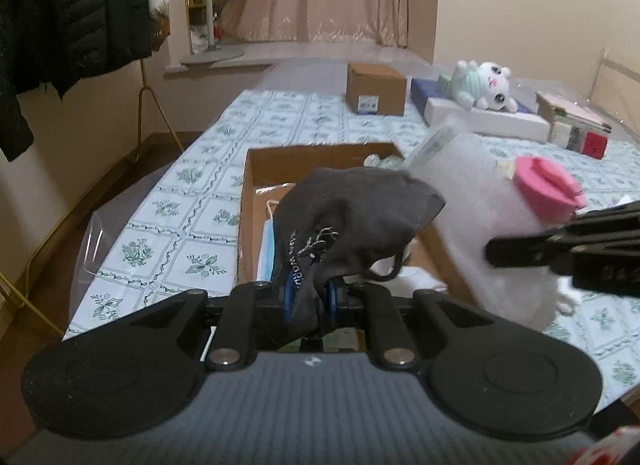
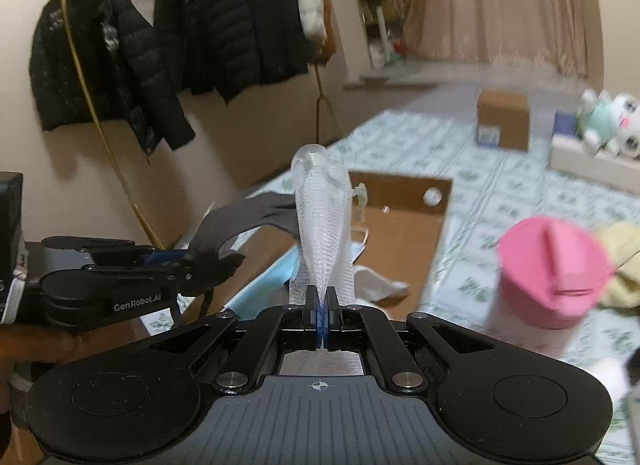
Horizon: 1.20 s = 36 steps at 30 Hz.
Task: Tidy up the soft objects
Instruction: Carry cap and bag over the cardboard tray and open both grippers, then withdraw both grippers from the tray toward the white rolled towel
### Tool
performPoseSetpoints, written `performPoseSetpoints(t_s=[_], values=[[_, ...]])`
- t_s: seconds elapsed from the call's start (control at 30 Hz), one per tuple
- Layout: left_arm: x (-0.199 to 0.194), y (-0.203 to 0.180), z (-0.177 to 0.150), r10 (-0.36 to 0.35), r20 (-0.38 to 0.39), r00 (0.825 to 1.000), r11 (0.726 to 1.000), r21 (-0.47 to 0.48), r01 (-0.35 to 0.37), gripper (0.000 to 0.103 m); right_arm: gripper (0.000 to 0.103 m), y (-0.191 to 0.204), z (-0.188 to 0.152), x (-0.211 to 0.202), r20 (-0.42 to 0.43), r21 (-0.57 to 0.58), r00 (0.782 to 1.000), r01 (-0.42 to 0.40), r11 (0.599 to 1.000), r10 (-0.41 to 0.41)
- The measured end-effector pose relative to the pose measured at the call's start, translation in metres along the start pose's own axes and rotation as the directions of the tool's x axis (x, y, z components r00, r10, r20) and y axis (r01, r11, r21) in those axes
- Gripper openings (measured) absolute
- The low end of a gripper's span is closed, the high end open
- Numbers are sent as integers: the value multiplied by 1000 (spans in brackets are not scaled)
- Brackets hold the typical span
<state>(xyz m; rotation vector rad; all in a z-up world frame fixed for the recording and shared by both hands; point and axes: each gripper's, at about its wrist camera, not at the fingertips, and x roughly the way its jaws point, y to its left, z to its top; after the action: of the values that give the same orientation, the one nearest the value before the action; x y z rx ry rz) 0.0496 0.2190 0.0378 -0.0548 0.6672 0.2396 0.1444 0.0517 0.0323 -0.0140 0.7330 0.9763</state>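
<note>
Floral-patterned cloth covers the bed (image 1: 168, 225) we are working over, with dark puffer jackets (image 2: 224, 21) hung on the wall behind. We hold our left gripper (image 1: 310, 297) clamped on a dark grey face mask (image 1: 360, 221), its ear loop dangling, right above the open cardboard box (image 1: 256, 169). We judge it is carried there so it can drop in beside the blue surgical mask (image 1: 266, 249) already lying inside. Our right gripper (image 2: 322, 299) has its jaws pressed together on a white foam-net sleeve (image 2: 322, 217), which stands up from the pinch, also near the box. Both grippers tilt downward toward the box opening, side by side. A pink-capped white container (image 2: 548, 265) stands just right of the box, and a plush toy (image 1: 484, 85) lies well apart at the bed's far end.
</note>
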Motion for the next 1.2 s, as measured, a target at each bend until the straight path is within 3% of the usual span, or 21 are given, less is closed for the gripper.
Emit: performPoseSetpoints(t_s=[0.17,0.4,0.57,0.83,0.87,0.93,0.97,1.0,1.2], values=[[35,5,-4,-16,-58,998,1000,11,17,15,1,-12,-3,46,-88,54,996,1,999,3],[68,8,-14,-35,-108,994,999,19,38,19,1,-20,-14,85,-163,37,986,38,999,-31],[70,10,-17,-38,-117,992,999,13,39,28,1,-19,-17,96,-189,5,981,34,999,-33],[46,12,-17,-43,-81,996,999,-28,41,43,3,-13,-19,78,-147,-12,988,35,999,-36],[40,13,-18,-40,-72,997,999,-37,37,44,9,-12,-19,73,-136,-14,990,39,999,-41],[31,14,-18,-36,-59,998,998,-49,33,49,33,-10,-19,64,-110,-16,993,44,999,-46],[26,14,-18,-31,-51,998,998,-55,28,50,52,-9,-20,58,-95,-15,994,45,999,-46],[21,13,-18,-26,-44,999,998,-58,23,51,57,-7,-20,53,-80,-16,996,45,999,-46],[-5,9,-22,-4,-18,1000,997,-73,3,53,57,2,-23,22,-30,-26,998,62,998,-63]])
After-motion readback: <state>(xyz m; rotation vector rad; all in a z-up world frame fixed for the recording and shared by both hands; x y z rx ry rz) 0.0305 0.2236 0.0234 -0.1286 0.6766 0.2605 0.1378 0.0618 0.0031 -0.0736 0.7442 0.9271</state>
